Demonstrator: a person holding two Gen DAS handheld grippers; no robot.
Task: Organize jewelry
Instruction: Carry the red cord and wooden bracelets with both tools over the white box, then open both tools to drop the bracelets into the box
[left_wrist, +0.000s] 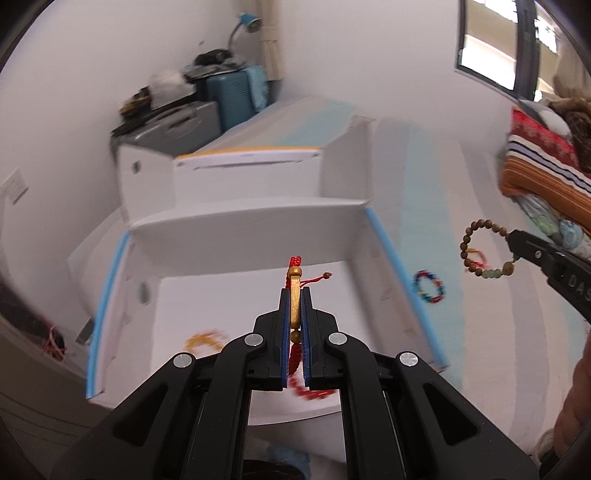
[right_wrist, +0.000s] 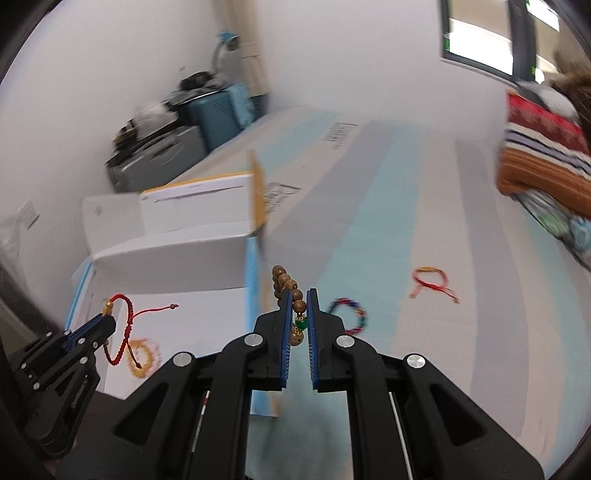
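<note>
Red woven cord bracelet (left_wrist: 294, 284) with its gold charm is clamped in my left gripper (left_wrist: 295, 295), held above the open white box (left_wrist: 236, 229), where a yellow bracelet (right_wrist: 144, 352) lies. My right gripper (right_wrist: 298, 306) pinches the wooden bead bracelet (right_wrist: 286, 282) right of the box, over the striped surface (right_wrist: 424, 221); a multicoloured bracelet (right_wrist: 349, 315) lies nearby.

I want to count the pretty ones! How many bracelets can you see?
5. Red cord bracelet in the left gripper, wooden bead bracelet in the right gripper, yellow one inside the white box, multicolored and thin red on the striped surface. Others may be hidden.
</note>
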